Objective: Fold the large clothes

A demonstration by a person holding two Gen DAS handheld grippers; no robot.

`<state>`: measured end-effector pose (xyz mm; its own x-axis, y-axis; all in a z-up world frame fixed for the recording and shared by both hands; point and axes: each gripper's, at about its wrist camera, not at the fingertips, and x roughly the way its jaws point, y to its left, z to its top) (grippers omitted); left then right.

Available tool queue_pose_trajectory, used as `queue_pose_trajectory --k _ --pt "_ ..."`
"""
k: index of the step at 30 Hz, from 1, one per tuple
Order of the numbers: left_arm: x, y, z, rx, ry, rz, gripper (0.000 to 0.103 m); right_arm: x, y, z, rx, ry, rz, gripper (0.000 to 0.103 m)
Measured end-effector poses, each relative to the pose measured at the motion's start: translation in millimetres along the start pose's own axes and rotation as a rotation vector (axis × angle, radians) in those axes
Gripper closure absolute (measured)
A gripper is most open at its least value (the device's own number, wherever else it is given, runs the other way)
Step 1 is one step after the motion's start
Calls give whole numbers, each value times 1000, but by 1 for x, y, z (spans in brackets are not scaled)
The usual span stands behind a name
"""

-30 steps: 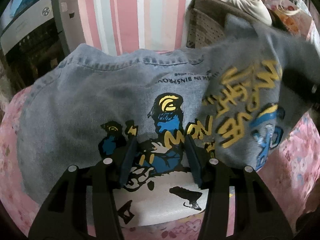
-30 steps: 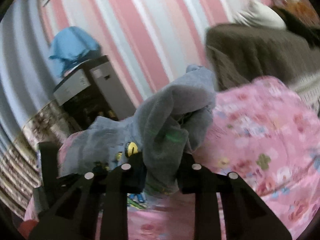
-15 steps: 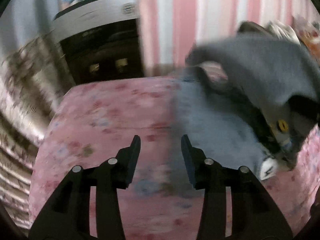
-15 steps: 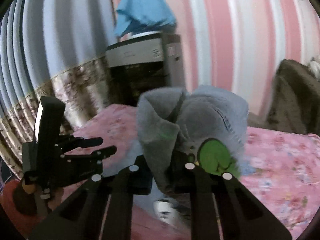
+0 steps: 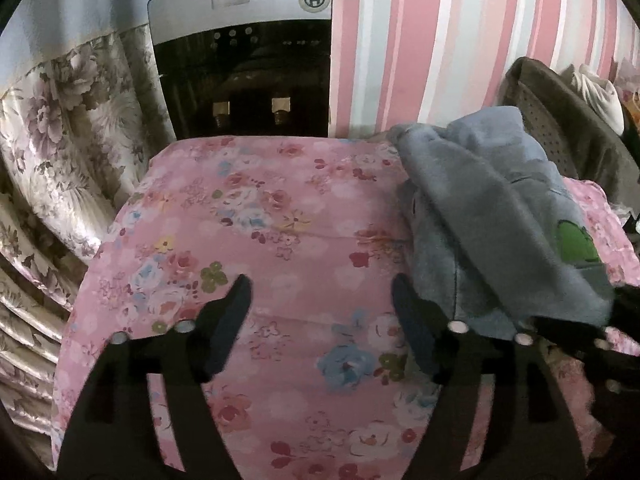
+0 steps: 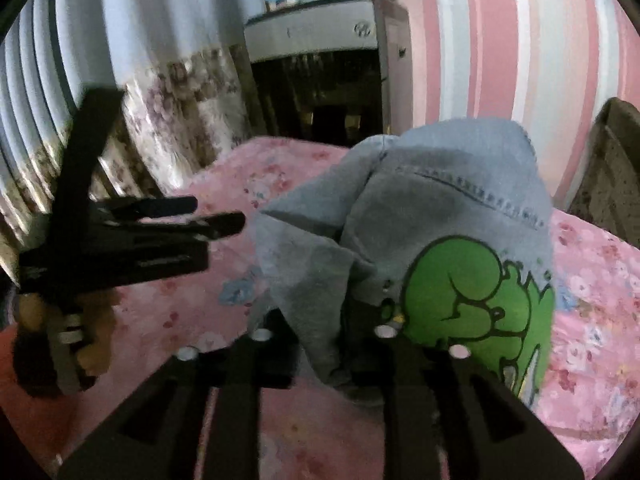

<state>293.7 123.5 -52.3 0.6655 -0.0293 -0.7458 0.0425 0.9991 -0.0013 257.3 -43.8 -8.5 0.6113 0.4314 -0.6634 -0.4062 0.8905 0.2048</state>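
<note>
From the left wrist view, the left gripper (image 5: 320, 300) hangs over a pink floral bedspread (image 5: 256, 216) with its jaws spread and opening wider — nothing lies between them, only bare cover. The grey denim garment (image 5: 492, 220) sits in a rumpled heap to the right of the gripper, just beside its right finger, with a green print showing on its far right flank. Behind the bed stands a silver-and-black appliance (image 5: 244, 52) against a pink striped wall (image 5: 440, 40), with a floral curtain (image 5: 68, 128) at the left and a brown chair (image 5: 560, 128) at the right.

From the right wrist view, the right gripper (image 6: 324, 340) has the garment (image 6: 420, 208) bunched between its fingers; a fold of grey cloth hangs down through the gap while the jaws are opening, and whether the pads still press on it cannot be told. The green cartoon print (image 6: 472, 292) faces the camera just above the right-hand finger, and a stitched seam runs across the cloth higher up. The left gripper (image 6: 176, 216) shows at the left — held in a hand (image 6: 56, 320), clear of the cloth.
</note>
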Motion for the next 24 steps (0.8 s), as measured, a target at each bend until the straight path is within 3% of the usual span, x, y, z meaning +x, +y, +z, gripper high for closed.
queue_pose_trajectory --k 1,7,10,13,17,19,24 --pt "1 0 0 4 -1 1 25 -12 0 -3 2 -18 11 46" --pt "-3 -13 -5 33 4 0 25 -57 -18 -12 -4 -83 -79 45" --pt "-11 -13 -8 39 -9 13 25 -81 -49 -25 46 -144 -225 45" --pt "-24 -12 -4 10 -29 -8 25 -85 -86 -35 146 -173 -316 45" --pt "-49 -22 13 -25 -94 -66 19 -75 -123 -43 320 -188 -278 45" --pt "-54 -32 21 -22 -116 -77 10 -67 -137 -43 389 -181 -241 45" --pt "-21 -70 29 62 -66 -85 9 -49 -141 -50 432 -157 -207 45"
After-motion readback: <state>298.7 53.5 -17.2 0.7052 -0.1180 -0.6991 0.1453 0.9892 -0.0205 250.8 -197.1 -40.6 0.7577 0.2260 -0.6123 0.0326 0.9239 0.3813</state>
